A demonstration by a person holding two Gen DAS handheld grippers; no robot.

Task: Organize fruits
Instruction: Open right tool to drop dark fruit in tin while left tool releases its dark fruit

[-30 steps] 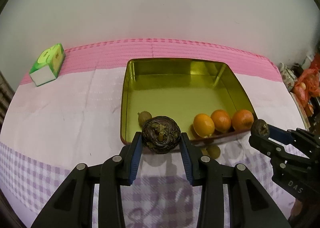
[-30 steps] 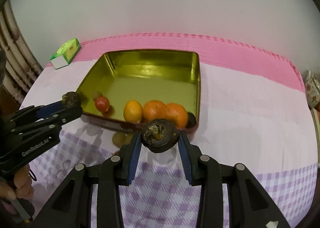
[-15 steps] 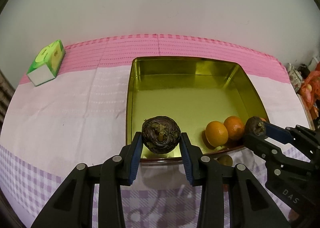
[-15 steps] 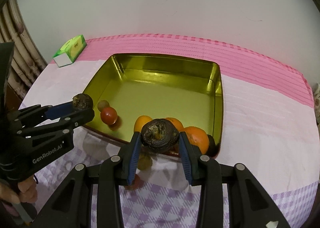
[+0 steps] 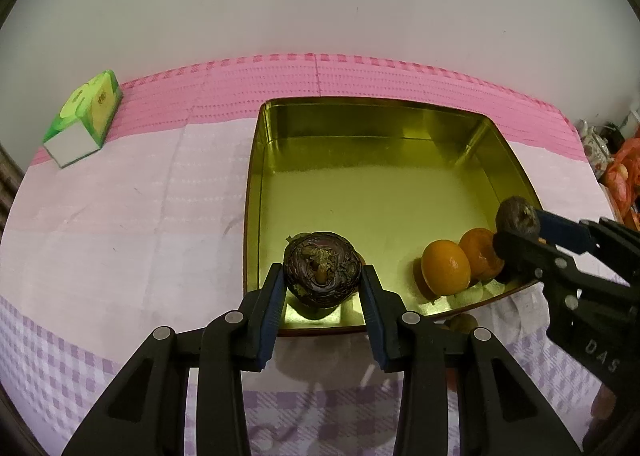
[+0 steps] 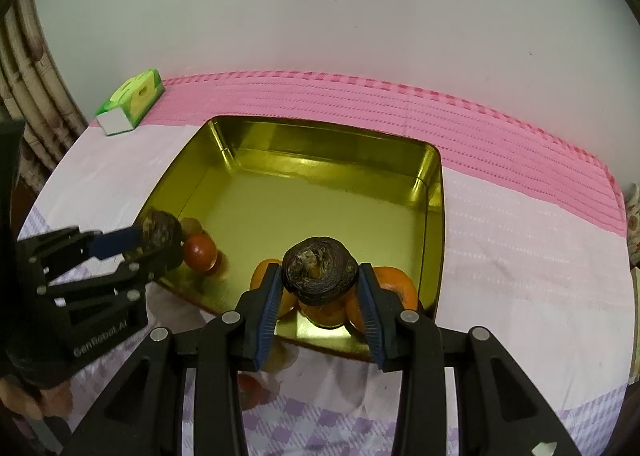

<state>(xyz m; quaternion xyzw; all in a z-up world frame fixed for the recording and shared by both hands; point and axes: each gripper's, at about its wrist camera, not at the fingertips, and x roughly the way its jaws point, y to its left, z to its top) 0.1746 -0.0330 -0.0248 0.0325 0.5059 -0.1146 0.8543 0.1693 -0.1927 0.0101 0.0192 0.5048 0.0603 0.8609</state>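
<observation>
Pink-clothed worktop (image 5: 120, 216) now lies behind us: both hand-held grippers, left (image 5: 322, 288) and right (image 6: 318, 288), each clamping a dark fruit (image 5: 322, 274), have advanced over the gold tray's (image 5: 360, 112) six-o'clock edge, ready to release.

Tray (image 5: 256, 184) far half bare; oranges (image 5: 446, 272) crowding near-right corner

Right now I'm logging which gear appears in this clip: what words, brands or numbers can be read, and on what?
"GenRobot.AI": white lettering on the side of the left gripper, seen from the right wrist.
"DAS": only these letters show on the right gripper body, cut off at the picture's edge in the left wrist view.
Green tissue box: printed markings, too small and blurred to read.
Gold tin: no text visible.
</observation>
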